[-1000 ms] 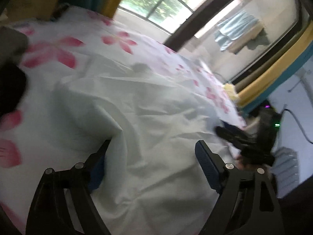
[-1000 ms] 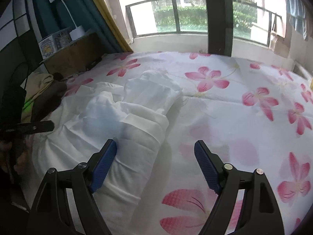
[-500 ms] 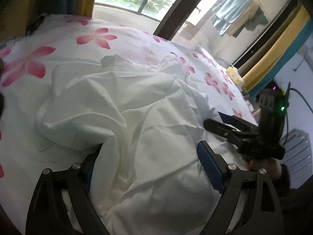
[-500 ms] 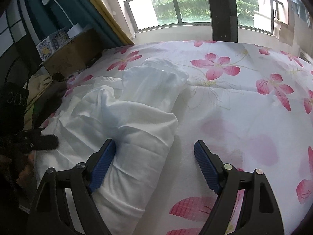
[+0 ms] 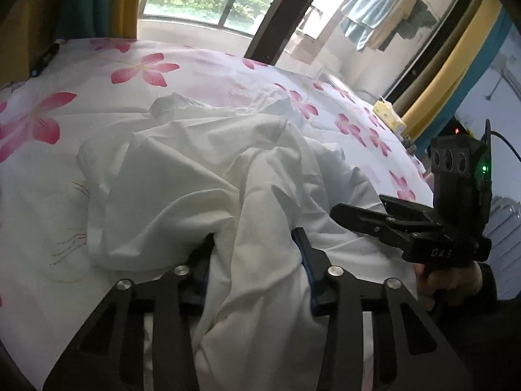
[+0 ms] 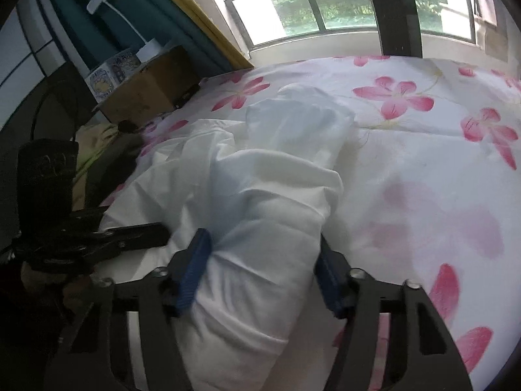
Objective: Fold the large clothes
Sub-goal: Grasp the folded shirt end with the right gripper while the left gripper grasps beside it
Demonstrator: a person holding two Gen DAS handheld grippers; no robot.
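Claws point(image 5: 254, 260) point(image 6: 260, 267) closing, seemingly gripping white garment point(image 5: 195, 176).

A flowered bedsheet point(image 6: 423, 169) covers the bed; a cardboard box point(image 6: 146, 94) sits beside it, blue towels point(image 5: 368, 22) hang outside the window point(image 6: 325, 3).

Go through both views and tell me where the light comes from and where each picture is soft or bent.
Left wrist view: daylight from the window behind the bed; window frame bows strongly toward the edges; hanging towels washed out and soft. Right wrist view: backlit by the window, panes glaring; white garment slightly blurred near the lens; dark corners all round.
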